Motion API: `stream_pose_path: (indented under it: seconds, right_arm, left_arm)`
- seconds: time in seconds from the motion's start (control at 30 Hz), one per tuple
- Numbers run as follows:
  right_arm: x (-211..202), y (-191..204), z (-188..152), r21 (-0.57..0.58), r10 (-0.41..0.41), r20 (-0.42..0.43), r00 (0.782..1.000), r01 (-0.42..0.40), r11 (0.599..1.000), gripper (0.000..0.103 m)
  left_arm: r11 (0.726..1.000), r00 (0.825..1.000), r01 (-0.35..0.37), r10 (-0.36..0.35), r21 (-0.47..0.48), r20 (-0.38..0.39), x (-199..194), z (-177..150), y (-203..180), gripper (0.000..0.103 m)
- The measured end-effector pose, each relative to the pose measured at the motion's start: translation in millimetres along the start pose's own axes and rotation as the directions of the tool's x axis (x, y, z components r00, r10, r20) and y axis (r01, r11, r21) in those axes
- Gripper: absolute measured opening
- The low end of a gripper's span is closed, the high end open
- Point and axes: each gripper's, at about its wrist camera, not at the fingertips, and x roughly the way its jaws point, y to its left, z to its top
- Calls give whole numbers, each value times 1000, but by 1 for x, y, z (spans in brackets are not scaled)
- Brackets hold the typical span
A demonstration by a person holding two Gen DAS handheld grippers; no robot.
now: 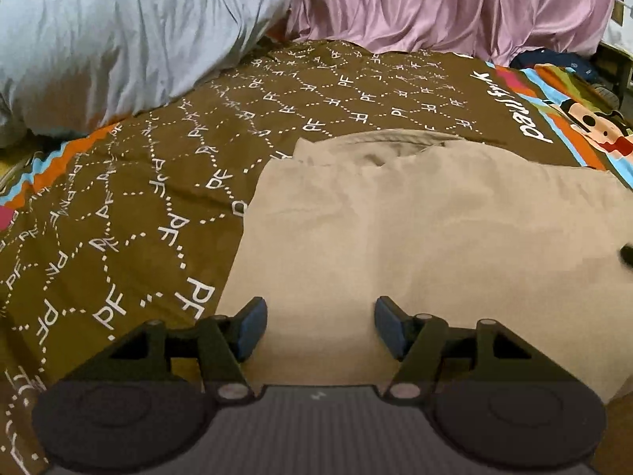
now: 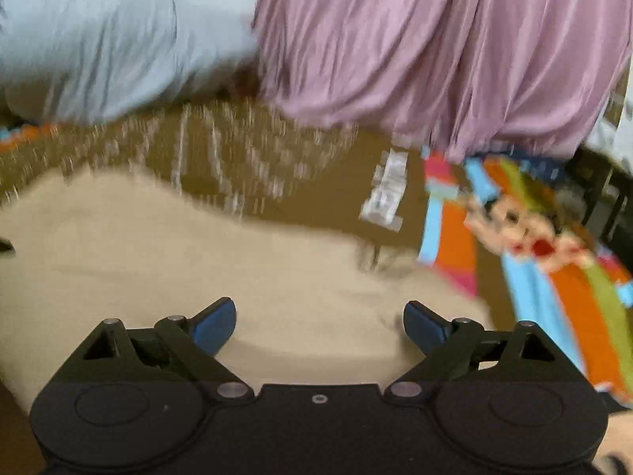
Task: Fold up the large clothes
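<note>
A beige garment lies folded flat on a brown patterned bedspread. My left gripper hovers over its near left part, open, with nothing between the blue pads. In the blurred right wrist view the same beige garment spreads below my right gripper, whose jaws stand wide open and empty over the cloth's near right part. A dark tip at the far right edge of the left wrist view is too small to identify.
A grey-blue pillow lies at the back left of the bed. A pink satin cloth is heaped at the back. The bedspread's striped cartoon border runs along the right. Dark furniture stands beyond the bed's right edge.
</note>
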Motion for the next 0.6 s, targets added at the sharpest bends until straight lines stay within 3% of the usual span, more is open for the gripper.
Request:
stream_pose_path:
  seconds: [0.2, 0.33, 0.43, 0.6]
  right_arm:
    - [34, -11, -7, 111, 50, -119, 992, -37, 993, 96]
    - [9, -7, -6, 110, 25, -63, 998, -18, 994, 92]
    - [-25, -4, -5, 128, 42, 42, 998, -47, 991, 98]
    - [-48, 8, -16, 53, 78, 88, 993, -83, 995, 98]
  left_arm:
    - [1000, 999, 7, -6, -22, 38, 0, -6, 4, 68]
    - [995, 994, 35, -25, -92, 108, -35, -13, 13, 95]
    - [991, 985, 71, -51, -118, 164, -65, -25, 15, 98]
    - [961, 984, 153, -126, -232, 129, -84, -43, 10, 102]
